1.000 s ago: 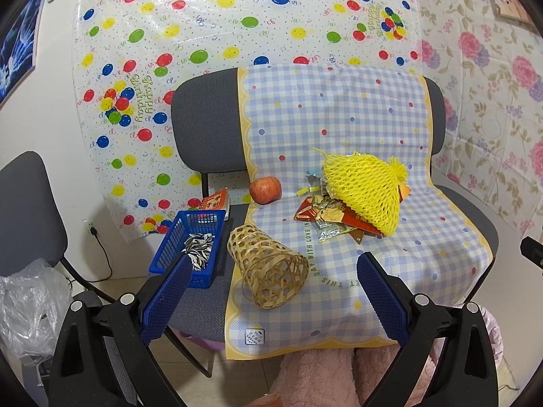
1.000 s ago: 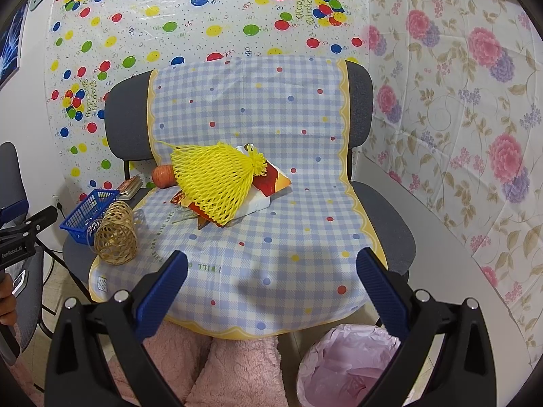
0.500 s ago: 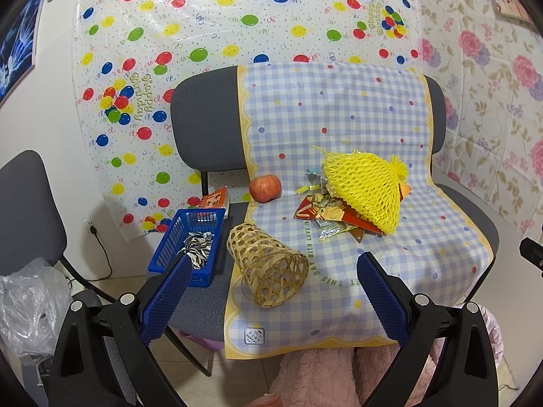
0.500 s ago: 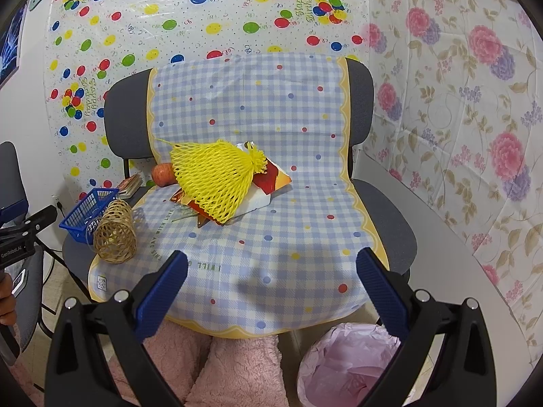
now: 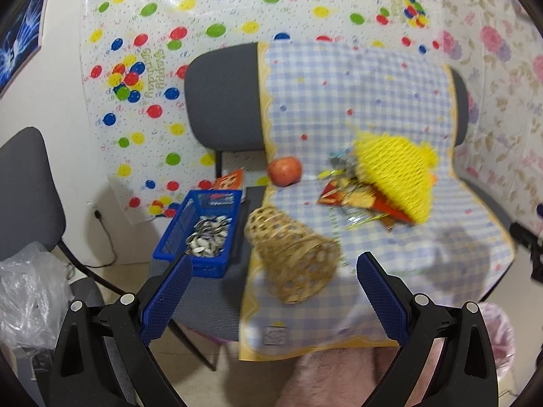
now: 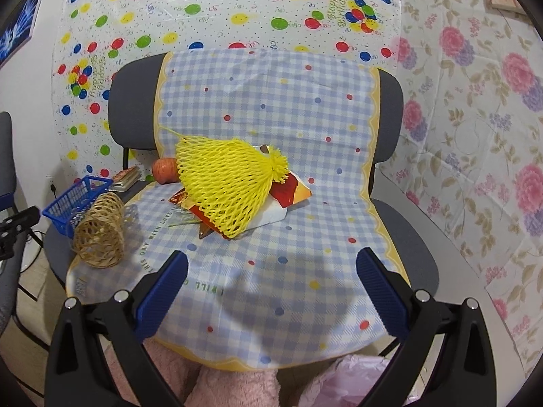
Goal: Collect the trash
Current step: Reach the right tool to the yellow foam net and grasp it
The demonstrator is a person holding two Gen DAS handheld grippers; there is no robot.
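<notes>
A yellow foam fruit net [image 6: 227, 183] [image 5: 397, 173] lies on a pile of red and gold wrappers [image 6: 288, 193] [image 5: 353, 196] on the checked cloth over the chair seat. A woven bamboo basket [image 5: 292, 251] [image 6: 100, 230] lies on its side near the seat's left front. A blue basket [image 5: 203, 227] beside it holds sunflower seed shells. My left gripper [image 5: 271, 285] is open and empty, just before the bamboo basket. My right gripper [image 6: 271, 281] is open and empty over the seat's front edge, short of the net.
A red apple [image 5: 284, 171] [image 6: 164, 169] sits behind the trash pile. A bin with a pink liner [image 6: 342, 383] [image 5: 495, 335] stands on the floor below the seat's front right. A second grey chair [image 5: 27, 186] and a clear plastic bag [image 5: 30, 295] are at the left.
My left gripper has moved forward and down toward the chair's left front; its view is blurred by motion. My right gripper has edged slightly closer. Nothing was taken hold of.
</notes>
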